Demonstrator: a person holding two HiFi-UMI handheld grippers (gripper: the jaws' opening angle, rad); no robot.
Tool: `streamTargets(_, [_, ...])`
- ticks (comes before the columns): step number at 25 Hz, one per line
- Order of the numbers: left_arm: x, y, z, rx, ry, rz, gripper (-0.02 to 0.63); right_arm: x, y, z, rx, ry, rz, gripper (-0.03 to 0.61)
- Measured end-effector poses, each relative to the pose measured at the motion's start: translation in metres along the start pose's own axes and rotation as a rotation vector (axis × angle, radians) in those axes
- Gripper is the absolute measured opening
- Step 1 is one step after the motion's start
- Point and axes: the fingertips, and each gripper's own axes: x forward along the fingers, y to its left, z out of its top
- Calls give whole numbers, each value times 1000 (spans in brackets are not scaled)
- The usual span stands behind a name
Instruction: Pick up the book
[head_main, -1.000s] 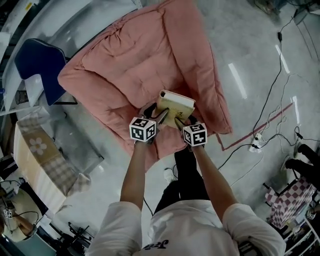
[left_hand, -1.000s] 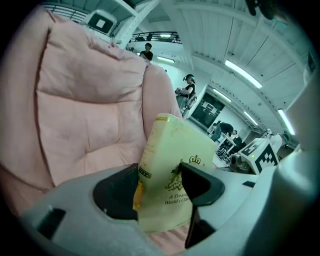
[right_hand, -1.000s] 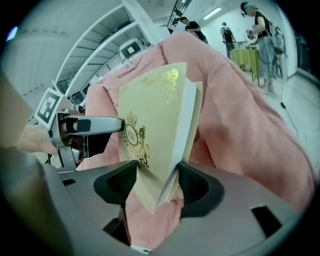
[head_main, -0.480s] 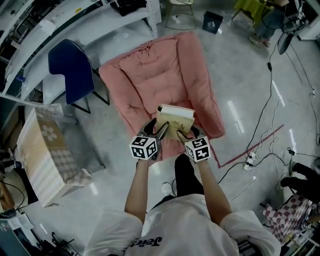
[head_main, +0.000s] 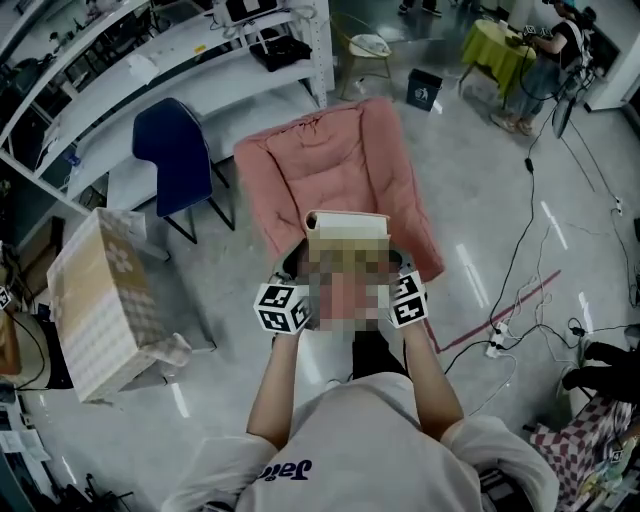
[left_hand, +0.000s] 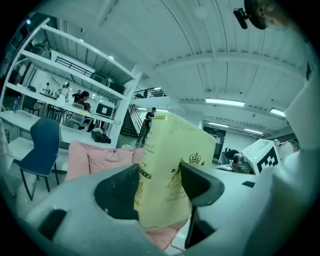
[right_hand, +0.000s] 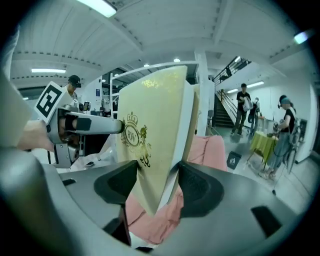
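So, book (head_main: 347, 226): cream cover with a gold crest, held in the air on edge over the near end of the pink cushion (head_main: 330, 165), clear of it.
Left gripper (left_hand: 159, 187): jaws clamped on the book's lower left part, one pad against each cover.
Right gripper (right_hand: 159, 184): jaws clamped the same way on the lower right part.
Surroundings: pink cushion spread on the floor, blue chair (head_main: 175, 150) just beside its left edge.
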Motion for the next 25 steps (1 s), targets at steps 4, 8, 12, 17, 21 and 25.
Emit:
streamTargets(4, [-33, -20, 34, 6, -83, 2, 267, -34, 18, 35, -52, -63, -16, 267])
streamTargets(8, [-57, -34, 61, 15, -150, 0, 265, -60, 31, 63, -90, -124, -4, 267])
streamTargets(12, [-71, -41, 80, 35, -198, -2, 261, -74, 37, 86, -128, -175, -11, 267])
streamTargets(17, [-78, -44, 88, 34, -216, -9, 258, -82, 41, 96, -159, -185, -21, 264])
streamTargets(21, [-80, -52, 88, 39, -227, -17, 253, -89, 37, 102, -208, -194, -38, 262])
streamTargets(25, [-81, -51, 94, 41, -234, -25, 252, -92, 39, 107, -208, -198, -38, 262])
